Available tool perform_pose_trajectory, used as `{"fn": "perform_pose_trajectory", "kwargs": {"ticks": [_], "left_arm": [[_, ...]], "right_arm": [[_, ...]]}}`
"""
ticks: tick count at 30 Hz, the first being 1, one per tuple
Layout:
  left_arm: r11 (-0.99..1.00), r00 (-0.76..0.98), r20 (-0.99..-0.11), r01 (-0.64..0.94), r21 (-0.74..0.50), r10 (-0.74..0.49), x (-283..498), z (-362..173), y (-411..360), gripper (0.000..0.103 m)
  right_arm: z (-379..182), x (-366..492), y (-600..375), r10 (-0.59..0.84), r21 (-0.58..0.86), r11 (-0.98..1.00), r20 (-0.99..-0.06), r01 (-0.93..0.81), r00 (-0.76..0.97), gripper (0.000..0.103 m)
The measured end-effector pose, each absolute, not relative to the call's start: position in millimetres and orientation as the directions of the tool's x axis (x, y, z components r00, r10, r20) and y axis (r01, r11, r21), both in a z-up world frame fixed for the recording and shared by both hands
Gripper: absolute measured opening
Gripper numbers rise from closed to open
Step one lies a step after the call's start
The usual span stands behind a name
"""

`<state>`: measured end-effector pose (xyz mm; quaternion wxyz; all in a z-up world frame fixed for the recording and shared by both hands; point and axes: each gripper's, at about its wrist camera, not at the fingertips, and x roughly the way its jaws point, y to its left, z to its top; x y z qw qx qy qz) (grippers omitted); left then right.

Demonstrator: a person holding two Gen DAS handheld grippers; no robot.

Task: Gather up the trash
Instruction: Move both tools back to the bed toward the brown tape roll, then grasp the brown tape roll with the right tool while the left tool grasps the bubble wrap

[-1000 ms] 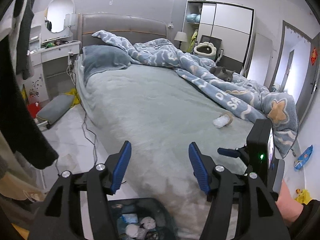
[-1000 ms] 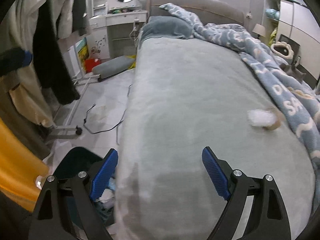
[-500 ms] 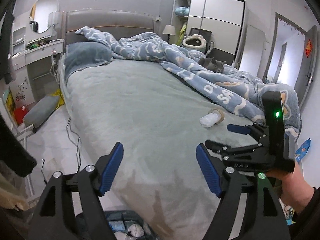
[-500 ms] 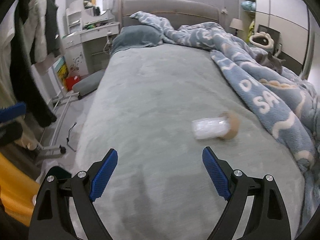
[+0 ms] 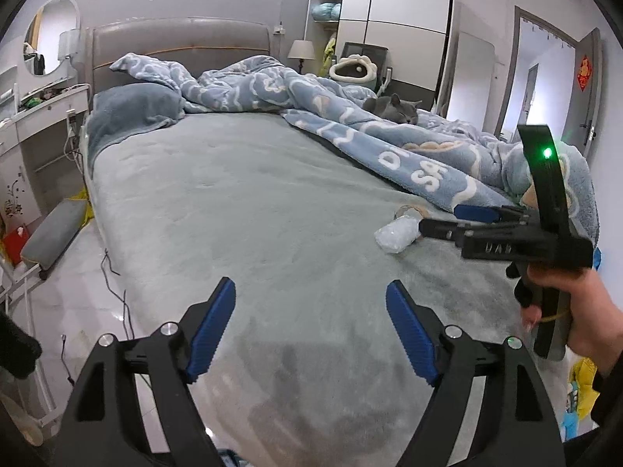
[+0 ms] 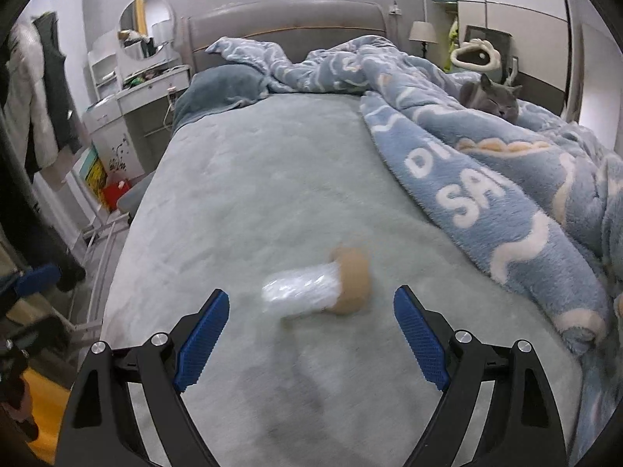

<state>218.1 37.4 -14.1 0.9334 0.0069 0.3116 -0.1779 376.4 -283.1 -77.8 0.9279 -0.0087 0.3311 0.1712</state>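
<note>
From my left wrist, my left gripper point(image 5: 310, 321) is spreading wider with nothing in it; the plastic-wrapped roll point(image 5: 397, 233) lies on the bed point(image 5: 233, 202) by my right gripper point(image 5: 455, 220), blanket point(image 5: 420, 167) lettered "SA". From my right wrist, my right gripper point(image 6: 311, 332) gapes empty just short of the roll point(image 6: 315, 290); the letters read "DI", "SA"
</note>
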Motion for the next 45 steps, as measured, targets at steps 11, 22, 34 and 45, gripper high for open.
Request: {"fn": "perform_pose_trajectory", "kwargs": {"ticks": [11, 22, 34, 45], "left_arm": [[0.902, 0.696, -0.592, 0.408, -0.14, -0.407, 249.9, -30.1, 4.0, 0.086], [0.868, 0.644, -0.622, 0.48, -0.126, -0.446, 269.8, -53.6, -37.9, 0.086], [0.832, 0.595, -0.63, 0.532, -0.157, -0.499, 297.9, -64.0, -66.1, 0.086], [0.787, 0.538, -0.651, 0.597, -0.154, -0.536, 309.6, -66.8, -92.1, 0.072]], "right_arm": [[-73.5, 414.1, -307.6, 0.374, 0.204, 0.926, -0.611, -0.318, 0.697, 0.066], [-91.8, 436.8, -318.0, 0.453, 0.315, 0.891, -0.648, -0.326, 0.613, 0.05], [-101.7, 436.6, -330.8, 0.558, 0.392, 0.83, -0.594, -0.397, 0.579, 0.018], [-96.0, 432.2, -333.9, 0.619, 0.399, 0.784, -0.559, -0.476, 0.551, 0.018]]}}
